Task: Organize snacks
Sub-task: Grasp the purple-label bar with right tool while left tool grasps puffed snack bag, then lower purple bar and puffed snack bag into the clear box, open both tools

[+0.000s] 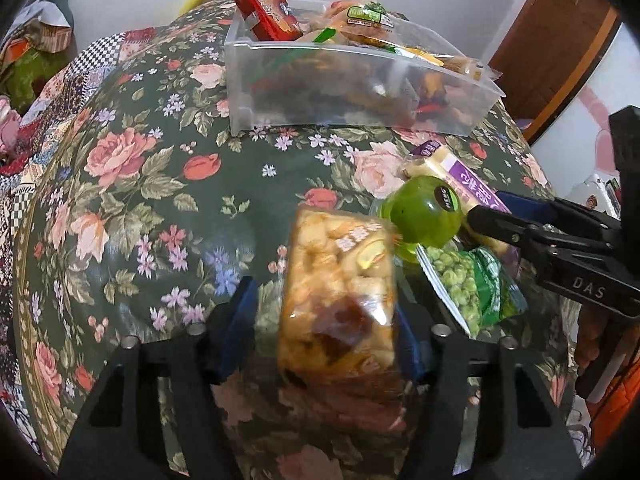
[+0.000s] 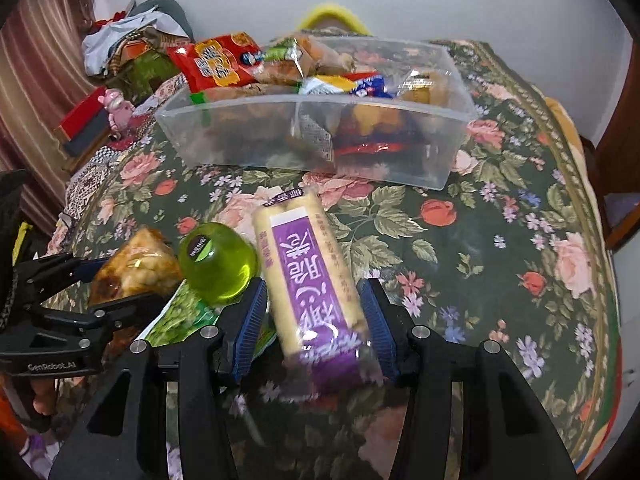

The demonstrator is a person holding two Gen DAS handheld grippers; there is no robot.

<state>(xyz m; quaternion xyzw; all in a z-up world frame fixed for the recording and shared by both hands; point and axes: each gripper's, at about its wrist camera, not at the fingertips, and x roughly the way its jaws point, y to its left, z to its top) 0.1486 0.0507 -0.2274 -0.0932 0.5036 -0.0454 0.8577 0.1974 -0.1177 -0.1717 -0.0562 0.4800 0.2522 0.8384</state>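
Note:
My left gripper (image 1: 326, 324) has its blue pads on both sides of an orange puffed-snack packet (image 1: 340, 292), which also shows in the right wrist view (image 2: 134, 266). My right gripper (image 2: 316, 320) brackets a long purple-and-cream snack packet (image 2: 312, 276), seen in the left wrist view (image 1: 460, 184) too. A green jelly cup (image 1: 424, 216) and a green pea packet (image 1: 468, 284) lie between the two packets on the floral tablecloth. A clear plastic bin (image 1: 320, 92) holding several snack packets stands at the far side of the table; it also shows in the right wrist view (image 2: 260, 132).
A red snack bag (image 1: 260, 4) leans on the bin's left end. Clutter with a pink toy (image 2: 118, 110) lies beyond the table's left edge. A wooden door (image 1: 560, 40) stands at the right. The table edge curves round at the right (image 2: 600, 280).

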